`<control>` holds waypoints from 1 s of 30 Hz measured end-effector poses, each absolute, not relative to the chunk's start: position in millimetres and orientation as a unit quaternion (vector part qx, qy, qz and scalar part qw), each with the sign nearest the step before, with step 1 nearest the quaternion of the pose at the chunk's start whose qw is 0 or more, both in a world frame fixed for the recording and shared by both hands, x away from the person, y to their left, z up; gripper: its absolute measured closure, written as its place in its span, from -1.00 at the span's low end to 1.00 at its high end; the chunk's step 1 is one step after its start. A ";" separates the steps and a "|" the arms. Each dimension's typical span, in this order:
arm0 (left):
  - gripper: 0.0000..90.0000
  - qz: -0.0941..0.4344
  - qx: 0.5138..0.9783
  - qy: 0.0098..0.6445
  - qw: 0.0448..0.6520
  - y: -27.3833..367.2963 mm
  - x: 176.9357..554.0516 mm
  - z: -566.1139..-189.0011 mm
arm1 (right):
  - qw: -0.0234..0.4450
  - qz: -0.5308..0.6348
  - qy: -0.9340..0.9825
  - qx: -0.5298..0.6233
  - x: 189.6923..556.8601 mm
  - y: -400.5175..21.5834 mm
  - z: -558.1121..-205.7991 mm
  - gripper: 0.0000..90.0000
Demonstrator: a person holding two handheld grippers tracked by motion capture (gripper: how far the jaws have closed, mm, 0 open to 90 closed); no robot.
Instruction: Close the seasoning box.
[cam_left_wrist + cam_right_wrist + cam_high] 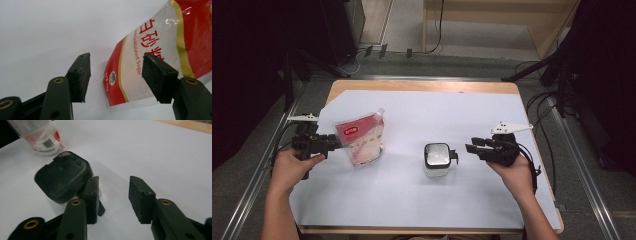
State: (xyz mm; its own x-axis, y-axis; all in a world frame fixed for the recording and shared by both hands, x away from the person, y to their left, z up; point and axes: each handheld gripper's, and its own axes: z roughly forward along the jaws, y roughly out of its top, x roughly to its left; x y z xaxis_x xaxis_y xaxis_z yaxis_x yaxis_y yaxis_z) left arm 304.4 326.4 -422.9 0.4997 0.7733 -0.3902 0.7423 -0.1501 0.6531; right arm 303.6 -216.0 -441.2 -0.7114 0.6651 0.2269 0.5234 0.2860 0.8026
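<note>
White paper point(422, 200) covers the wooden table; a sugar pouch point(360, 138) stands left of centre and a dark-lidded container point(437, 159) at centre.
Left gripper point(337, 143): jaws spread, pouch edge between the pads, contact not discernible. Right gripper point(471, 145): jaws spread with nothing between them, right of centre, just beside the container's side latch.

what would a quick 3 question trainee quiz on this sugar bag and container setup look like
1. True or false: the left gripper is clamped on the sugar bag.
2. Which thing lies nearest the right gripper? A the sugar bag, B the black-lidded container
3. Fill in: both things rest on a white ____ that covers the table.

Key: 1 false, its jaws stand open at the bag's edge. 2 B. 3 sheet.
</note>
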 end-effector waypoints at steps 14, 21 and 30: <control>-0.12 0.020 0.762 0.500 0.411 325.9 309.9 -429.3 | 0.101 0.459 0.786 0.400 308.9 -248.9 -465.3 0.01; -0.13 0.027 0.762 0.499 0.411 324.9 312.1 -431.6 | 0.104 0.452 0.776 0.426 311.8 -264.6 -480.9 0.01; -0.15 0.030 0.766 0.494 0.410 325.5 313.9 -434.2 | 0.109 0.443 0.770 0.446 314.3 -270.2 -492.6 -0.04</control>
